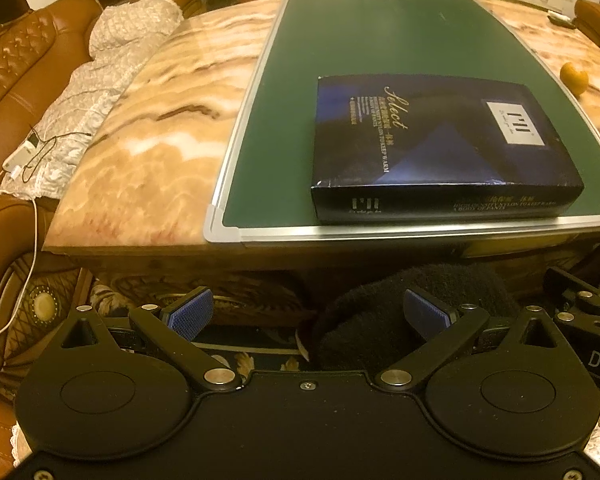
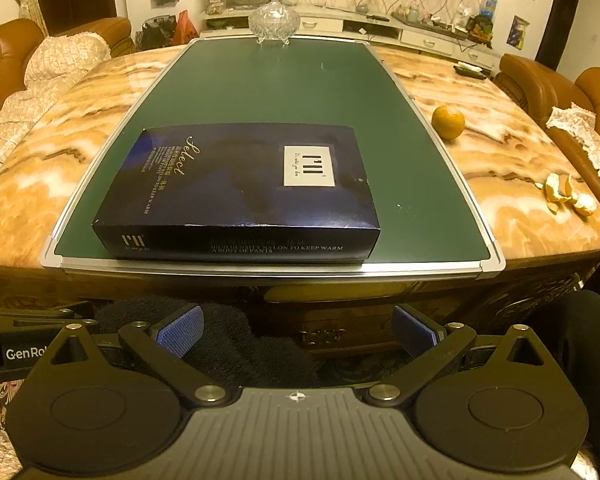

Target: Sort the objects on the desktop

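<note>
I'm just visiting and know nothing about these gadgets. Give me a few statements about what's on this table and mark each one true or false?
1. The dark blue box lies flat on the green board. True.
2. The left gripper is clamped on the box. False: its jaws stand open, short of the table edge, holding nothing.
3. A whole orange sits on the marble tabletop, off the board. True.
4. The glass dish stands on top of the box. False: it stands at the far end of the board, apart from the box.
5. Orange peel lies near the table's right edge. True.
6. The right gripper is shut. False: its jaws are open.
</note>
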Motion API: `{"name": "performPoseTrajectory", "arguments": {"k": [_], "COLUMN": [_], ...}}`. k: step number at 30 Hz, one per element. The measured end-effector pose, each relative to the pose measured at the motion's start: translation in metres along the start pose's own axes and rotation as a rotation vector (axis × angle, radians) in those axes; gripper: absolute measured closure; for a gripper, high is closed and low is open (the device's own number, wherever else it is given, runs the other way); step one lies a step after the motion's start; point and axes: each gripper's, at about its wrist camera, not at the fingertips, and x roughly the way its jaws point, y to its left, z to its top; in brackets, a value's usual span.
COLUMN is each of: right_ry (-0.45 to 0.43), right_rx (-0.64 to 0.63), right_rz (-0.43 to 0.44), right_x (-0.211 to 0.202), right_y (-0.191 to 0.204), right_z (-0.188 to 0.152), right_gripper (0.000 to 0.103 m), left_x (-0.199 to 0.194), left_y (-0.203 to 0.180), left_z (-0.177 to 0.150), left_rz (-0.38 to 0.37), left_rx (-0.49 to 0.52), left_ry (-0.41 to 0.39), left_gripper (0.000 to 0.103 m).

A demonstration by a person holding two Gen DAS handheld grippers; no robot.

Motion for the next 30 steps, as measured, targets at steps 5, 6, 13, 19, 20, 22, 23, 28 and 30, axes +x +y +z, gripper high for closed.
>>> {"name": "performPoseTrajectory", "arguments": {"k": [5,6,13,19,20,22,23,28,30], "right_ry": [0.003,0.004,0.009,0.012,0.012,0.013,0.014,0.017,0.017], "right_rx": [0.003,0.005,0.009,0.011,0.01,0.009,0.01,0.011,0.012], "right_rz": [0.0,0.001,0.003,0.005,0.004,0.003,0.003,0.003,0.004], "right_x": [0.0016,0.002,0.0035,0.0043,0.0044,0.0046,0.0047,0.0053,0.0054], "right_y": [0.0001,-0.0001,0.0,-0.0006,-0.0005,-0.0004,-0.0004,-0.0004,-0.0008], "right_z": [-0.0002,-0.0002,-0.0004,-0.001,-0.0011,-0.0012,-0.0015,-0.0024,-0.0026], "right_gripper": [0.0,0.0,0.0,0.0,0.0,0.0,0.0,0.0,0.0], "left_x": [0.0013,0.0013,0.0013,0.0019,0.0018,0.0017,0.0018,0.0013,0.0014], "left_y": [0.0008,0.0009,0.0014,0.0017,0.0015,0.0013,0.0012,-0.0007,-0.0011], "left_z": [0.0,-0.0001,-0.0004,-0.0013,-0.0015,-0.0018,-0.002,-0.0023,-0.0023], "left_rz": [-0.005,-0.007,-0.007,-0.003,0.0,0.004,0.005,0.016,0.015], "left_rx": [-0.006,-0.006,-0.007,-0.003,-0.001,0.001,0.003,0.014,0.016], "left_ry": [0.003,0.004,0.004,-0.001,-0.002,-0.003,-0.004,-0.009,-0.01], "left_gripper": [0.0,0.0,0.0,0.0,0.0,0.0,0.0,0.0,0.0]}}
